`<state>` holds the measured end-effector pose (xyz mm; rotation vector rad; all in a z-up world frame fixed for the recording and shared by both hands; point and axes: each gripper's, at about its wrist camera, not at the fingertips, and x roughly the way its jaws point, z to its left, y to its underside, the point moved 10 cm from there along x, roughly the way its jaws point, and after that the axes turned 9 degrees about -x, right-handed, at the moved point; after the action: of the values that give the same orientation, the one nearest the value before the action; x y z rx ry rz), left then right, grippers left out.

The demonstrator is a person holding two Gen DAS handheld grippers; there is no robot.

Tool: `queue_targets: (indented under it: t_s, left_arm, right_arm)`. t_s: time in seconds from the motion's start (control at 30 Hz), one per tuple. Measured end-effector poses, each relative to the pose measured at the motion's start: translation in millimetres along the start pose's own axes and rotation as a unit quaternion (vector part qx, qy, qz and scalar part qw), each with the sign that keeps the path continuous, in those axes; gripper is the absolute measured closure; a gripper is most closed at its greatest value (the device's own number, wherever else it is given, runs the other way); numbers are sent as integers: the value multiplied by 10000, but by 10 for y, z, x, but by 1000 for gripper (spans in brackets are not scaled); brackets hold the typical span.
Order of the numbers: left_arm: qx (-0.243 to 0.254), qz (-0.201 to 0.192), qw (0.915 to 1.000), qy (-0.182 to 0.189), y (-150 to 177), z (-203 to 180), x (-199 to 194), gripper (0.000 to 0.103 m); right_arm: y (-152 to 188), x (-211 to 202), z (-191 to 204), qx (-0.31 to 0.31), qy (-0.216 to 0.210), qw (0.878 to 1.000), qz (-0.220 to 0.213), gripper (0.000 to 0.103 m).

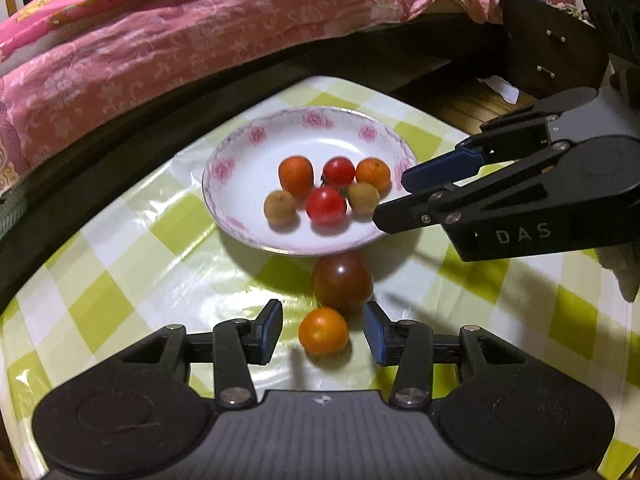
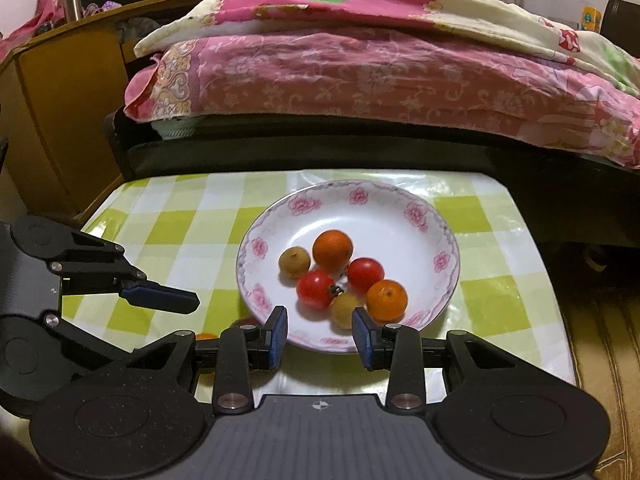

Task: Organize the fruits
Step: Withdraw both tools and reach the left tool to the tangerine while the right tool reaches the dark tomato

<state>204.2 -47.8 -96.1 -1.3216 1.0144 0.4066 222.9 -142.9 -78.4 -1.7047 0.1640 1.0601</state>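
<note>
A white plate with pink flowers (image 1: 240, 152) (image 2: 400, 216) holds several small fruits: red tomatoes (image 1: 326, 205), orange ones (image 1: 295, 174) and tan ones (image 1: 279, 207). On the cloth in front of the plate lie a dark red tomato (image 1: 342, 282) and a small orange tomato (image 1: 323, 330). My left gripper (image 1: 323, 332) is open, its pads on either side of the orange tomato, not touching it. My right gripper (image 2: 320, 334) is open and empty at the plate's near rim; it also shows in the left wrist view (image 1: 394, 200).
The table has a green and white checked cloth (image 1: 120, 280) (image 2: 180, 216). A bed with pink quilts (image 2: 380, 72) runs along the far edge. A wooden cabinet (image 2: 52, 120) stands to the left, with a steel flask (image 2: 72, 0) on it.
</note>
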Motion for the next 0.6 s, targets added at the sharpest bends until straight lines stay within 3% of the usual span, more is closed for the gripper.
queue_targets:
  t_s: [0.6]
  left_arm:
    - [120,159,9998,-33,178,-45,223,52]
  right_arm:
    - [141,16,135,124,-328,9989,299,62]
